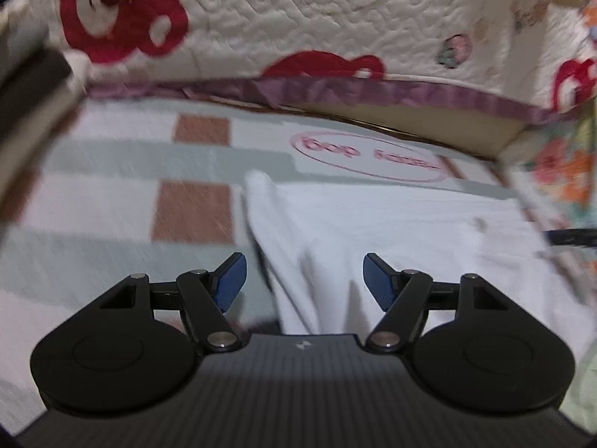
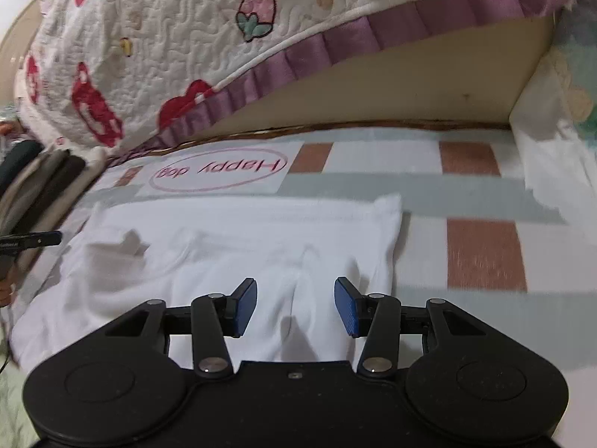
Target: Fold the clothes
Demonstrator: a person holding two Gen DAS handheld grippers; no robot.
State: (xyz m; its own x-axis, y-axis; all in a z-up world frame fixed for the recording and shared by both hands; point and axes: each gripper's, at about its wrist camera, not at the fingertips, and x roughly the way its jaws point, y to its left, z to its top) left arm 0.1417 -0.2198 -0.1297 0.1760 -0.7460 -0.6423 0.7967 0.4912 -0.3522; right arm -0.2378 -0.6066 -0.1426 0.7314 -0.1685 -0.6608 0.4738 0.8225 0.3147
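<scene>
A white garment [image 1: 373, 231] lies flat on a checked blanket [image 1: 112, 205]; it also shows in the right wrist view [image 2: 242, 246]. My left gripper [image 1: 304, 280] is open and empty, just above the garment's left part, near its left edge. My right gripper [image 2: 294, 306] is open and empty, low over the garment's near right part. The tip of the other gripper [image 2: 33, 240] pokes in at the left of the right wrist view.
A quilted cover with red bears and a purple frill [image 2: 186, 56] hangs behind the blanket. A "Happy dog" print [image 2: 220, 171] lies beyond the garment. A stack of folded dark and beige clothes [image 2: 33, 183] sits at the left. A floral cloth [image 1: 559, 171] is at the right.
</scene>
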